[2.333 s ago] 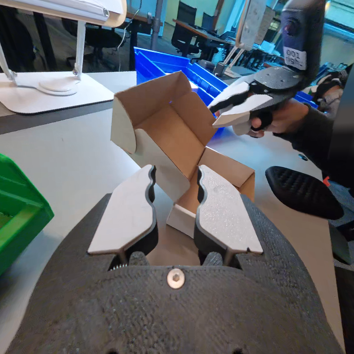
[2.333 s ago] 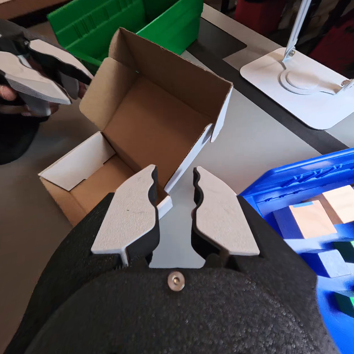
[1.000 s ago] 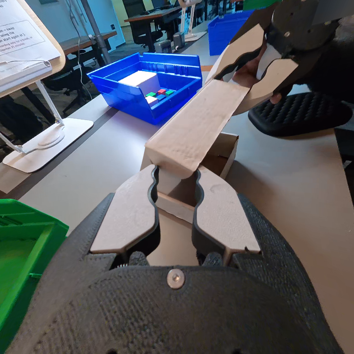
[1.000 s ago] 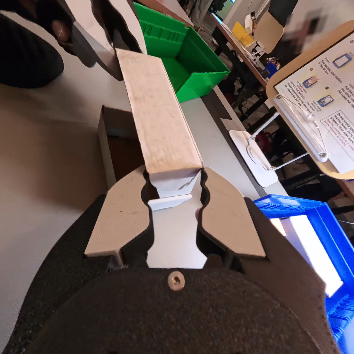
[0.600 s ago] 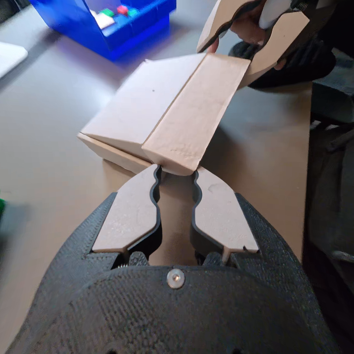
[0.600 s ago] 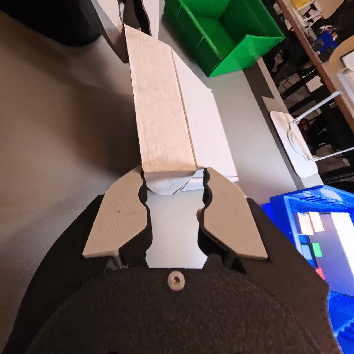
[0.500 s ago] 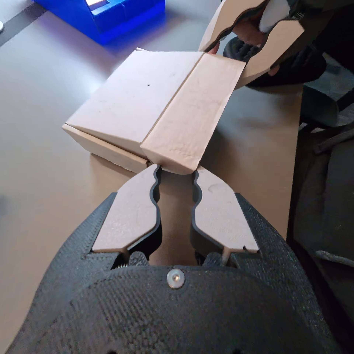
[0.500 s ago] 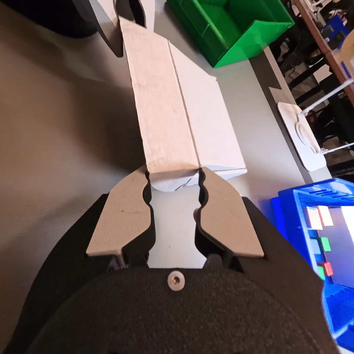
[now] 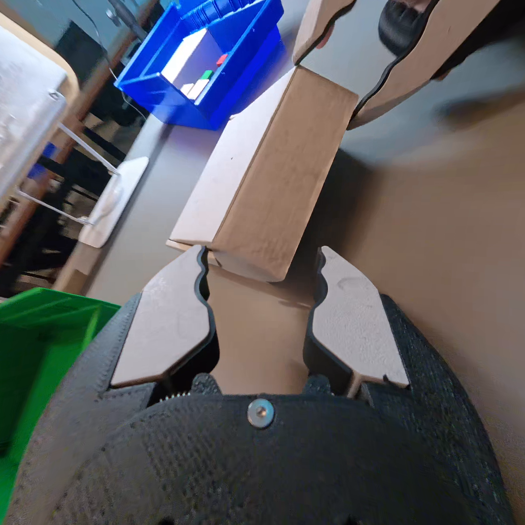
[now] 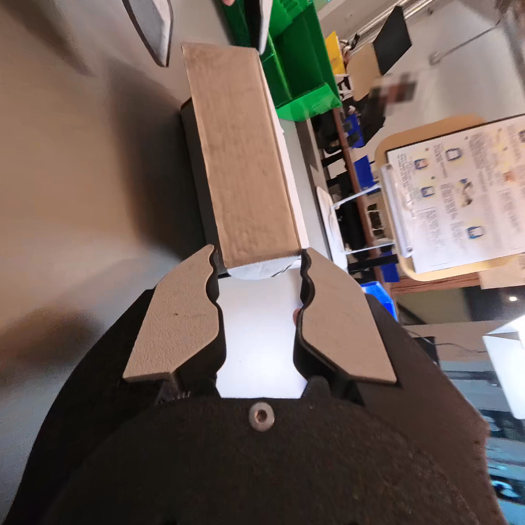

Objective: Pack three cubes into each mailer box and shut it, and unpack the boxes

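Observation:
A brown cardboard mailer box (image 9: 264,170) lies on the table with its lid folded down and its front flap (image 10: 241,159) sloping over the front. My left gripper (image 9: 260,252) is open wide, one finger on each side of the flap's near end. My right gripper (image 10: 258,255) is open, its fingertips (image 10: 211,255) closely flanking the flap's other end, where a white tab shows. Each gripper also shows at the far end of the box in the other view: the right one (image 9: 324,91) and the left one (image 10: 207,25). Small coloured cubes (image 9: 208,74) lie in the blue bin (image 9: 199,96).
A green bin (image 9: 42,341) stands close to my left gripper and shows behind the box in the right wrist view (image 10: 301,74). A white stand base (image 9: 113,199) and a clipboard with a printed sheet (image 10: 454,199) stand along the table's far edge. About 12 cm separates my left fingertips from my right.
The lid has come down from open onto the box. In the last half second my left gripper's fingers have spread wide apart; both views have tilted lower toward the table.

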The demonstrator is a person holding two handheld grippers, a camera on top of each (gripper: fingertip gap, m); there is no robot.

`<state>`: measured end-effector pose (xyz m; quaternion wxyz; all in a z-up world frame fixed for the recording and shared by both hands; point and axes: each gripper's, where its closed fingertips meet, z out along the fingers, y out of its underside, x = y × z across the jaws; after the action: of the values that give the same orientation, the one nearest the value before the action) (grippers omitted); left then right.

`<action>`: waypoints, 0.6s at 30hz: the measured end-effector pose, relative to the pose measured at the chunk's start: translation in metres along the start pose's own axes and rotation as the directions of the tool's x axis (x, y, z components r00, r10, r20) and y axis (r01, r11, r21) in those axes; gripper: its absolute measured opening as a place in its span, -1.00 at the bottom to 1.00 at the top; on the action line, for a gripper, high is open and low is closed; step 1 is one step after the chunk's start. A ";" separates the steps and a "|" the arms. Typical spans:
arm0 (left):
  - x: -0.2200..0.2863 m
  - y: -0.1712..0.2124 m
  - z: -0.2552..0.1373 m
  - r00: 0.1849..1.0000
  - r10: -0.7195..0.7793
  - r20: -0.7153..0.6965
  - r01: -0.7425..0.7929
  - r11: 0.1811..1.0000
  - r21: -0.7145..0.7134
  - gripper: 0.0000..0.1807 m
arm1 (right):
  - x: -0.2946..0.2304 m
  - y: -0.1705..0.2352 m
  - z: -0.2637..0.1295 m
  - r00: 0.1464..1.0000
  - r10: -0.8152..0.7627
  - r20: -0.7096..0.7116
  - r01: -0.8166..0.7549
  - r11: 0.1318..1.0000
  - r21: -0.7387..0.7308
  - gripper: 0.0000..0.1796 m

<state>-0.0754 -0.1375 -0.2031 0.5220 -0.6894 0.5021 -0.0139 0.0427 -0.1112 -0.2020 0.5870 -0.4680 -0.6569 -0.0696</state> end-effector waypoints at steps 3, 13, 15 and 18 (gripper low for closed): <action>-0.002 0.007 0.008 0.992 0.116 0.056 -0.115 0.993 -0.024 -0.11 | 0.000 0.003 0.003 0.998 -0.058 -0.020 0.058 0.998 -0.011 -0.34; -0.008 0.014 0.013 0.950 0.292 0.110 -0.286 0.956 -0.063 -0.40 | 0.001 -0.001 0.013 0.989 -0.147 -0.022 0.148 0.989 0.019 -0.44; -0.002 0.016 0.012 0.965 0.252 0.069 -0.246 0.966 -0.083 -0.40 | -0.005 -0.001 0.012 0.995 -0.098 0.035 0.097 0.995 0.029 -0.45; 0.006 0.019 0.008 0.992 0.125 0.004 -0.124 0.984 -0.128 -0.42 | -0.014 -0.002 0.009 0.991 -0.018 0.134 0.014 1.000 0.027 -0.54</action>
<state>-0.0809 -0.1352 -0.2233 0.4798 -0.6886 0.5410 0.0547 0.0333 -0.1143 -0.2151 0.5468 -0.4588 -0.6995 -0.0340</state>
